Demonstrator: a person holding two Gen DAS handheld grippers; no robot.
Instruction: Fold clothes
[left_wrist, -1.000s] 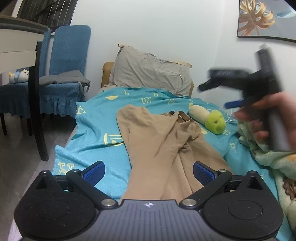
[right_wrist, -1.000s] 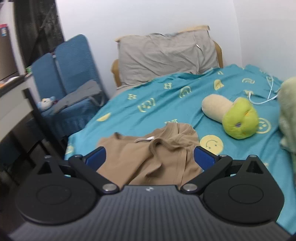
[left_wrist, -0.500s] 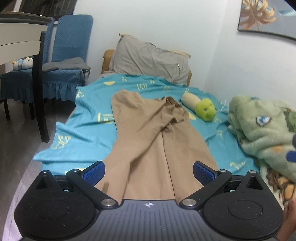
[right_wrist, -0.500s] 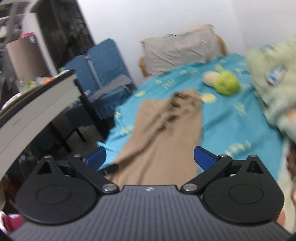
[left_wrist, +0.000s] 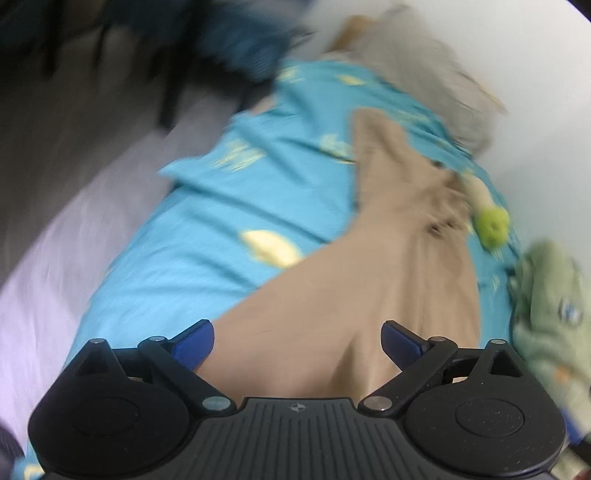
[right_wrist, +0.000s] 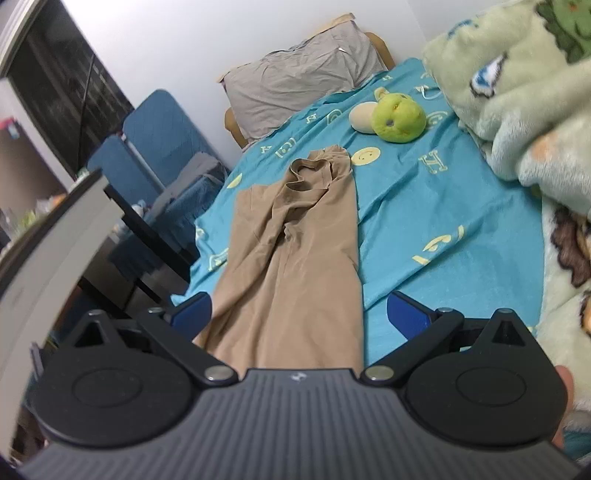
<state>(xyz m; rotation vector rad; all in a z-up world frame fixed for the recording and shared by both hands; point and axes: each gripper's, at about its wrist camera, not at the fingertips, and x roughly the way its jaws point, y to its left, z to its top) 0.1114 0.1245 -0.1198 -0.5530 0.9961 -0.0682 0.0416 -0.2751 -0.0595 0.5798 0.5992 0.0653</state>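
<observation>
— Where, the tan pants (right_wrist: 295, 254)?
— Flat along the blue sheet (right_wrist: 424, 206), near the green toy (right_wrist: 397, 116).
— And the grippers?
— Left (left_wrist: 297, 341), right (right_wrist: 299, 314): both wide open, holding nothing.

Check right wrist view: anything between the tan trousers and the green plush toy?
Only bare blue sheet with a yellow smiley print lies between the tan trousers and the green plush toy; right wrist view shows it sharply.
</observation>
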